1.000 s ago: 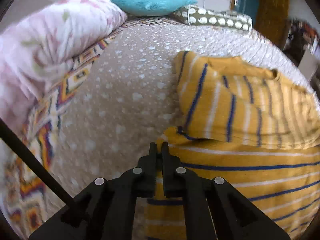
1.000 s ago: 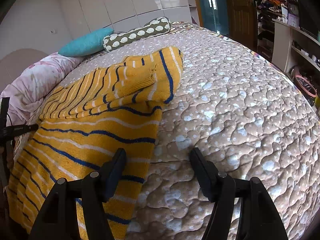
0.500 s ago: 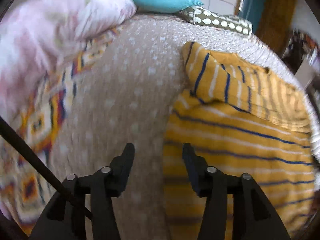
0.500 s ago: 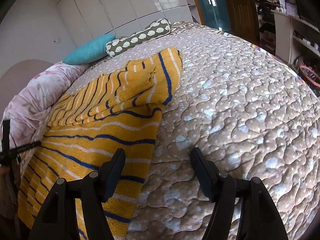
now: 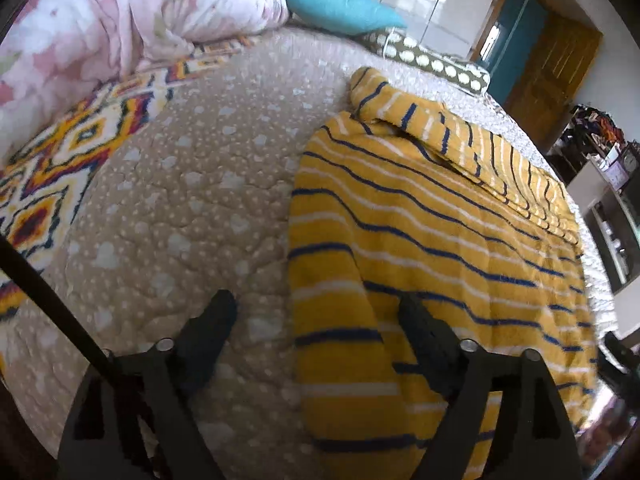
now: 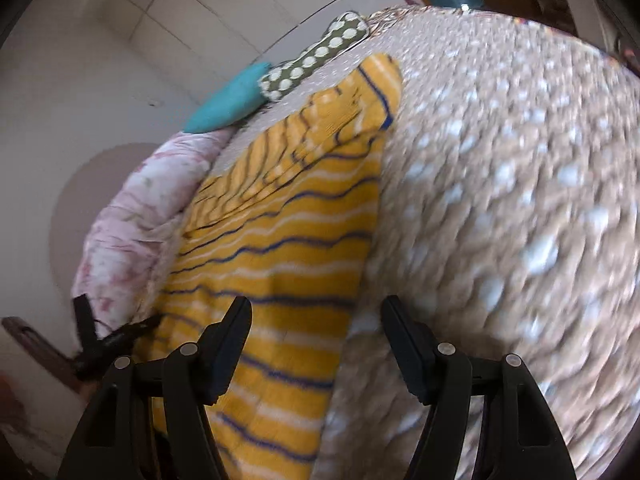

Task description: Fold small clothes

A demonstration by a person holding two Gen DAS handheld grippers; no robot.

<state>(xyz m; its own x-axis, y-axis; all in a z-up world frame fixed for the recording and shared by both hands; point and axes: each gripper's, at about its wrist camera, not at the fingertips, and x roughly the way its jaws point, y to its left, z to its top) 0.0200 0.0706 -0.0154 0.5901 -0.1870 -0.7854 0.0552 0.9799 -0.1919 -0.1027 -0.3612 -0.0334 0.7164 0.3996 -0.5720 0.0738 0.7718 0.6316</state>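
Note:
A yellow sweater with blue and white stripes lies flat on the beige quilted bed, its sleeves folded over the chest at the far end. My left gripper hovers over the sweater's left edge near the hem; its jaws are opening, straddling that edge without pressing it. In the right wrist view the same sweater fills the lower left. My right gripper stands open over the sweater's right edge, nothing pinched between its fingers. The left gripper shows as a dark shape at the far left.
A pink floral duvet is bunched at the bed's left side over a patterned blanket. A teal pillow and a green dotted bolster lie at the head. Shelves stand to the right.
My left gripper let go of the sweater's edge, opened wide and drew back toward the hem. My right gripper stayed open and swung left and rolled, now straddling the sweater's right edge.

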